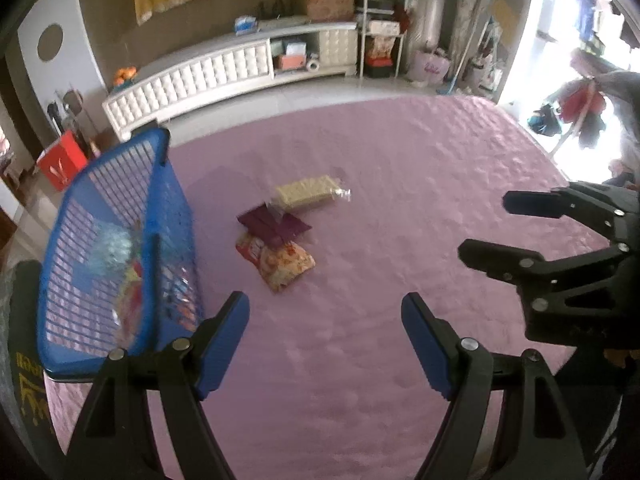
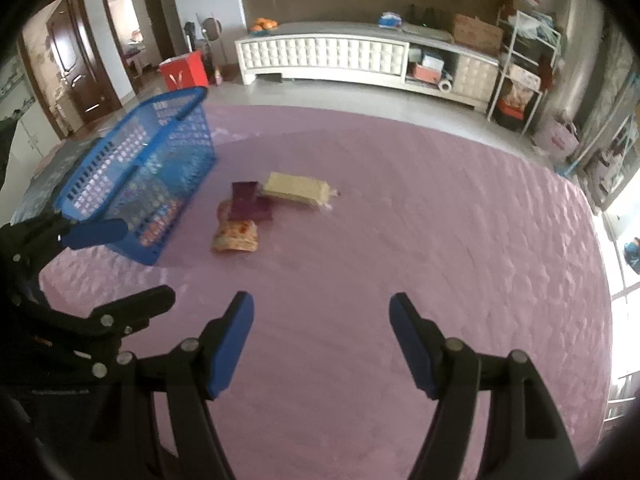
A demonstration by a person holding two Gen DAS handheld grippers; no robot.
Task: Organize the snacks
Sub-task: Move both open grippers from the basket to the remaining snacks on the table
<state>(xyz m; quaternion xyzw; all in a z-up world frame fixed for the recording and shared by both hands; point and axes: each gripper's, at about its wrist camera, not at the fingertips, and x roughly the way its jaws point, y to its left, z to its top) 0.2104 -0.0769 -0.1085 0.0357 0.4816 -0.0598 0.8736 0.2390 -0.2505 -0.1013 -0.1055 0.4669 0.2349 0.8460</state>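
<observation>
Three snacks lie together on the pink bedspread (image 1: 380,200): a clear pack of pale wafers (image 1: 306,193) (image 2: 296,189), a dark purple packet (image 1: 274,226) (image 2: 249,201) and an orange-red bag (image 1: 280,265) (image 2: 236,235). A blue mesh basket (image 1: 72,240) (image 2: 168,136) stands left of them with several packets inside. My left gripper (image 1: 325,344) (image 2: 132,264) is open and empty, short of the snacks. My right gripper (image 2: 322,344) (image 1: 504,226) is open and empty too, to the right of the left one.
Beyond the bed's far edge runs a grey floor with a long white cabinet (image 1: 224,74) (image 2: 328,56). A red box (image 1: 62,160) (image 2: 185,70) stands on the floor past the basket. A white metal shelf (image 2: 524,68) is at the back right.
</observation>
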